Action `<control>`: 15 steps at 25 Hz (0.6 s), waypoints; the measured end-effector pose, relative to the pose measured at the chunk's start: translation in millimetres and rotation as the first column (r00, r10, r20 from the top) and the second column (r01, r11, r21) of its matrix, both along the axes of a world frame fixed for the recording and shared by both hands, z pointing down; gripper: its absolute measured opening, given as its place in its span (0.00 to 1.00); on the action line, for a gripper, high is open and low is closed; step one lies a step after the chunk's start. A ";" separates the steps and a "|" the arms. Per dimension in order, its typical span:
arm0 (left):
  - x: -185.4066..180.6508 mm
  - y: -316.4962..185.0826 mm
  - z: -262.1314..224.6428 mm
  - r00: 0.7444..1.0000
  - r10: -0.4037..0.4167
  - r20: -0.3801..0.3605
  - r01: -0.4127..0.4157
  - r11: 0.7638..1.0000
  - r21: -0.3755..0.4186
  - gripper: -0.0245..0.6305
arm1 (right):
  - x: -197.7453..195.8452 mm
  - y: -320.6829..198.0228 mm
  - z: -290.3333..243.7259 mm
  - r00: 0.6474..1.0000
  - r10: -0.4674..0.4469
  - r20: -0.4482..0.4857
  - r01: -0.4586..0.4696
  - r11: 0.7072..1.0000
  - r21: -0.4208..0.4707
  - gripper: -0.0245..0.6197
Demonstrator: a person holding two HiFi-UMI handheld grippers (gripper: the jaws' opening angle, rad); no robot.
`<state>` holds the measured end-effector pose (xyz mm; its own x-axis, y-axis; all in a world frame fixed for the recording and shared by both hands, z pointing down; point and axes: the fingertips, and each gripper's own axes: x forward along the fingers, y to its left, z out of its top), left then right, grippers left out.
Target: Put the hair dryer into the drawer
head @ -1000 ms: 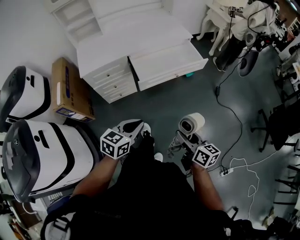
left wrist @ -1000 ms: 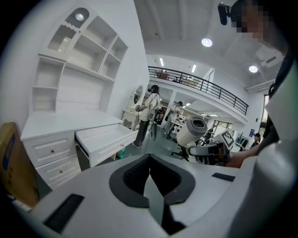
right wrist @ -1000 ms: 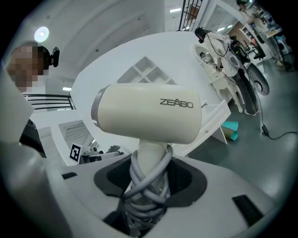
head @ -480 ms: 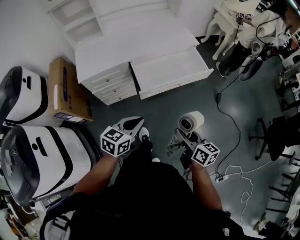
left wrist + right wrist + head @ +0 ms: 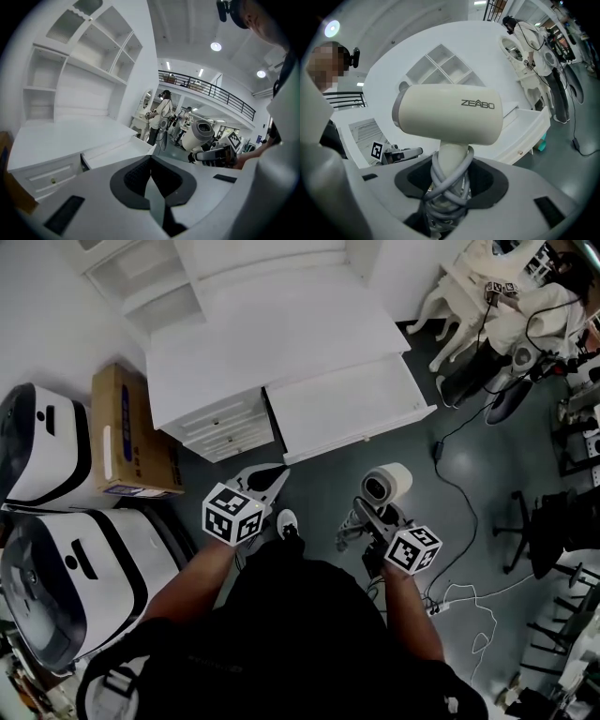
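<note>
A cream hair dryer (image 5: pixel 384 486) with a grey cord wound round its handle stands upright in my right gripper (image 5: pixel 371 521), which is shut on the handle. In the right gripper view the dryer body (image 5: pixel 450 115) fills the middle, above the gripper (image 5: pixel 447 187). The open white drawer (image 5: pixel 352 409) of the desk lies ahead of both grippers and looks empty; it also shows as a drawer (image 5: pixel 529 126) in the right gripper view. My left gripper (image 5: pixel 270 476) is shut with nothing in it, its jaws meeting at the left gripper (image 5: pixel 150 161).
A cardboard box (image 5: pixel 131 432) leans left of the desk's small drawers (image 5: pixel 220 423). Two large white-and-black machines (image 5: pixel 66 568) stand at the left. A cable (image 5: pixel 459 474) runs over the dark floor at the right, near chairs and a person (image 5: pixel 525 315).
The desk and open drawer have slid lower in the head view, so I have come closer to them. Both grippers keep their hold and pose.
</note>
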<state>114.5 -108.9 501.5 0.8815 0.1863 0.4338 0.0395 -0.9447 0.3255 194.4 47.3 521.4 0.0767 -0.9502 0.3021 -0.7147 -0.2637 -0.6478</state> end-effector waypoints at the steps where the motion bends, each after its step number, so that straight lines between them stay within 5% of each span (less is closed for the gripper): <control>1: 4.1 -8.4 1.0 1.000 0.001 0.000 -0.001 1.000 0.001 0.05 | 4.8 -9.5 1.0 1.000 -0.004 -0.004 0.004 1.000 -0.006 0.37; 15: 17.1 -97.0 15.0 0.999 -0.046 0.000 0.046 0.999 0.014 0.05 | 44.4 -101.8 5.0 0.997 -0.064 -0.044 0.062 0.997 -0.046 0.37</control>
